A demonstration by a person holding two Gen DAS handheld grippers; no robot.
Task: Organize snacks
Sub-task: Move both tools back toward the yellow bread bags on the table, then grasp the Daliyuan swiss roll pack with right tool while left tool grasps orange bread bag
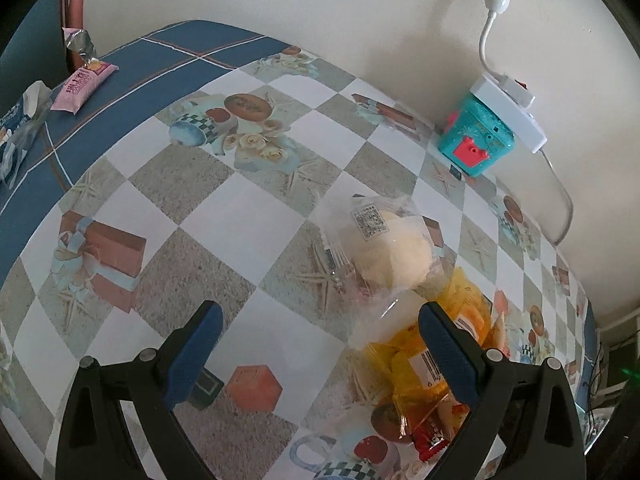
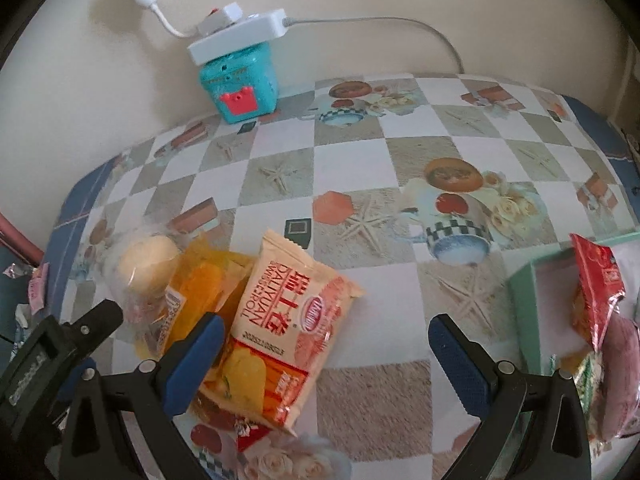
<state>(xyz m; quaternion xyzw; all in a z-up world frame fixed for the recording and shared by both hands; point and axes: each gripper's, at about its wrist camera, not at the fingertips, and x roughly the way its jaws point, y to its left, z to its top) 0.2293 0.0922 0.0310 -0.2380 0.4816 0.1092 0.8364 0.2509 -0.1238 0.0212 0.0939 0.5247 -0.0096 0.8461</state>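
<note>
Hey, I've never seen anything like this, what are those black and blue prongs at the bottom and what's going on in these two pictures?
Those prongs are handheld two-finger grippers, one per hand, each carrying a camera looking along its fingers. The left gripper and right gripper are both open and hold nothing. On the patterned tablecloth lie a wrapped pale bun, a yellow packet and a beige Swiss roll packet. At the right, a green tray already holds a red packet.
</note>
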